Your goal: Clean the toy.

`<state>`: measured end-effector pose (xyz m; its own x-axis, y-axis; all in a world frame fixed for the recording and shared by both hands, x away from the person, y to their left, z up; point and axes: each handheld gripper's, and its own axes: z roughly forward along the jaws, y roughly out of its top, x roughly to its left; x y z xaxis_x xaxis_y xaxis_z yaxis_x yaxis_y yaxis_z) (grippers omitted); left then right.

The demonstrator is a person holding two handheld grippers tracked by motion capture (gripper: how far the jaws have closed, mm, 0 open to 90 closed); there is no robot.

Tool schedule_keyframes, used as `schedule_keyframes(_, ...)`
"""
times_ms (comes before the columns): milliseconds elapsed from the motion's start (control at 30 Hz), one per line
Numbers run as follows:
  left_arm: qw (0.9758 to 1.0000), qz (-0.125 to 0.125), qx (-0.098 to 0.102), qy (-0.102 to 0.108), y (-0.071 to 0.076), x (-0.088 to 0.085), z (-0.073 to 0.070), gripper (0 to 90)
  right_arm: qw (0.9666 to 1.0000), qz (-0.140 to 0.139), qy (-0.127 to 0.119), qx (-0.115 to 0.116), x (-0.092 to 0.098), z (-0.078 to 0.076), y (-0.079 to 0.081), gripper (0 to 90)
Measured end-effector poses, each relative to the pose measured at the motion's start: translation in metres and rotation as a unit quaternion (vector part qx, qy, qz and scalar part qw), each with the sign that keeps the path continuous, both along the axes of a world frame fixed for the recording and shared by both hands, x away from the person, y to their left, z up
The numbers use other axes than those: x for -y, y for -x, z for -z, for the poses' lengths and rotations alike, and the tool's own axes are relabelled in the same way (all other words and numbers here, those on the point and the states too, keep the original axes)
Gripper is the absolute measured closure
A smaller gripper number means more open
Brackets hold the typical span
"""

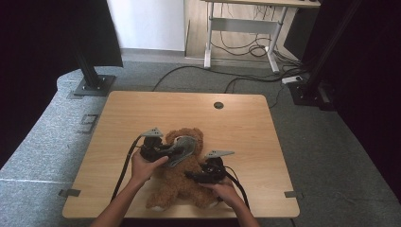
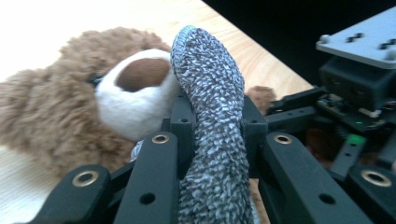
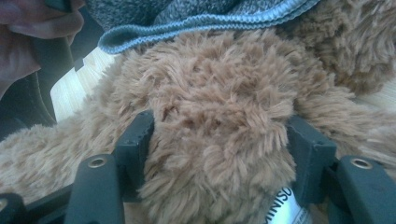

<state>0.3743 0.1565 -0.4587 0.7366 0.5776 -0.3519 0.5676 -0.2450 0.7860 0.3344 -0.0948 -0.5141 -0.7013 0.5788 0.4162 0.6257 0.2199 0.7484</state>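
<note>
A brown teddy bear (image 1: 182, 177) lies on its back on the wooden table (image 1: 236, 123), head toward the far side. A grey knitted sock (image 1: 183, 147) rests across its face and chest. My left gripper (image 1: 171, 152) is shut on the sock (image 2: 212, 116), and the cloth stands up between the jaws beside the bear's white muzzle (image 2: 128, 105). My right gripper (image 1: 189, 176) is shut on the bear's furry limb (image 3: 219, 126), with fur bulging between both black fingers (image 3: 133, 140). The sock's blue-trimmed edge (image 3: 196, 23) hangs just above that limb.
The table's cable hole (image 1: 218, 105) sits near the far edge. Black stand bases (image 1: 94, 85) and cables lie on the grey carpet beyond. A white desk frame (image 1: 241, 28) stands at the back. The other gripper's body (image 2: 359, 93) is close on the right.
</note>
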Motion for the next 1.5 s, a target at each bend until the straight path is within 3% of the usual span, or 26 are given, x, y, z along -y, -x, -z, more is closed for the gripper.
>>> schedule_keyframes(500,0.9981,-0.056,0.008,-0.024,-0.01,-0.033,0.0,73.7,1.0,0.001,0.0,0.004,0.001,0.0,0.001,36.8)
schedule_keyframes(667,0.9968,-0.08,0.002,-0.009,-0.017,-0.052,-0.001,73.7,1.0,0.002,-0.001,0.004,0.002,0.001,0.002,36.8)
schedule_keyframes(767,0.9973,-0.073,0.01,0.008,-0.019,-0.058,-0.004,73.7,1.0,0.001,-0.003,0.004,0.002,0.001,0.001,36.8)
schedule_keyframes(900,0.9968,-0.076,0.024,0.007,-0.023,-0.058,-0.014,73.7,1.0,0.002,-0.004,0.004,0.002,0.001,0.001,36.8)
schedule_keyframes(1000,0.9969,-0.074,0.024,0.002,-0.028,-0.056,-0.019,73.6,1.0,0.002,-0.005,0.005,0.002,0.001,0.001,36.8)
schedule_keyframes(1500,0.9978,-0.061,0.013,-0.024,-0.05,-0.036,-0.012,73.5,1.0,0.001,-0.004,0.007,0.002,0.002,0.001,37.0)
